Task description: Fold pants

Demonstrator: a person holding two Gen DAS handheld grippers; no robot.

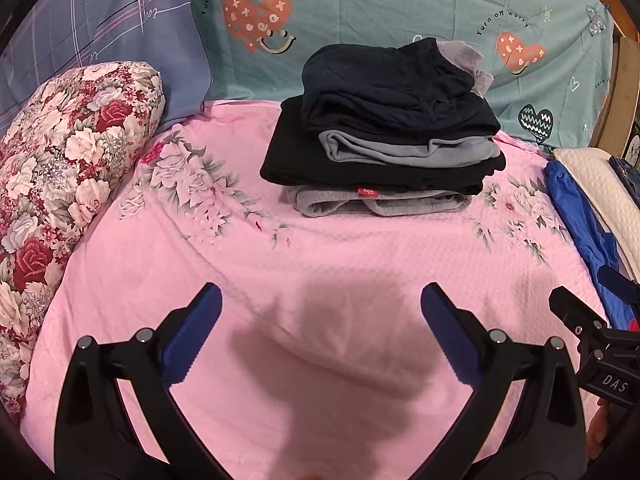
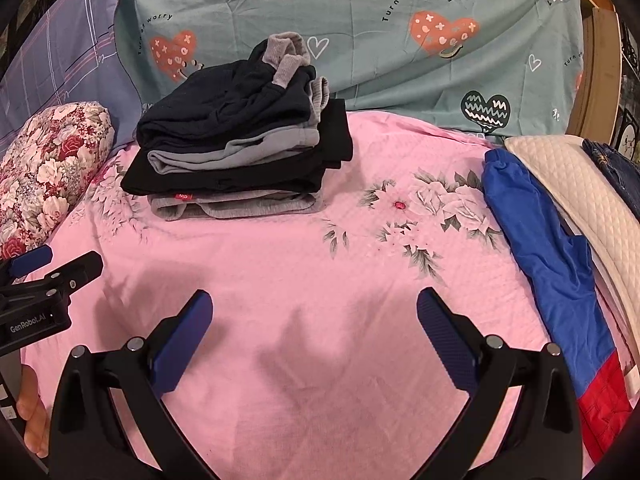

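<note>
Your left gripper (image 1: 321,332) and right gripper (image 2: 314,338) share black angular arms, silver pivot screws and ribbed blue finger pads (image 1: 450,332). One body reads "GenRobot.AI", the other "DAS".

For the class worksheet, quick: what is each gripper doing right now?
Left gripper: open, holding nothing, above the pink bedspread.
Right gripper: open, holding nothing.

The near and middle part of the bed (image 2: 312,264) lies bare, pink sheet only, open to either hand-held gripper. At the far edge a stack of folded clothes (image 2: 240,160) blocks the middle. A floral pillow (image 1: 60,184) lines the left edge. Along the right edge lie a blue garment (image 2: 548,256) and a white quilted cloth (image 2: 580,200).
</note>
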